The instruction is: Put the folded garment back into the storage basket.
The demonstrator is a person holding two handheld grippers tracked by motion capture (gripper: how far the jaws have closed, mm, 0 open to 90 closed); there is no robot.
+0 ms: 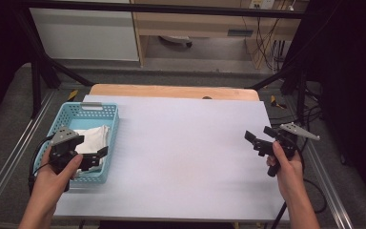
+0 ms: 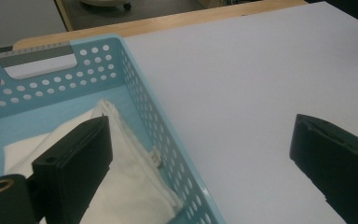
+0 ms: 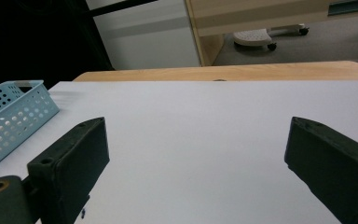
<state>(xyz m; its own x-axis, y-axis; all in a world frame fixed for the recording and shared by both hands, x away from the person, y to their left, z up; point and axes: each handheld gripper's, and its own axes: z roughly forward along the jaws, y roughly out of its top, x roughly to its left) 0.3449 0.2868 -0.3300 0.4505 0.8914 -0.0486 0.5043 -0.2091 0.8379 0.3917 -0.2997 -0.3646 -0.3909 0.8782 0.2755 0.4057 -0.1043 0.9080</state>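
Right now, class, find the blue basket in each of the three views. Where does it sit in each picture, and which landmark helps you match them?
High view: blue basket at the left edge of the white table, white cloth inside.
Left gripper view: it takes up the left half, its perforated wall running diagonally.
Right gripper view: one corner at the far left.
Shared landmark: the table's wooden far edge.

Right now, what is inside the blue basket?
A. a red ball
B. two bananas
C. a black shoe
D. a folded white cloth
D. A folded white cloth lies in the blue basket at the table's left side, and the left gripper, jaws open, hovers over it; the left gripper view shows the cloth against the basket's perforated wall.
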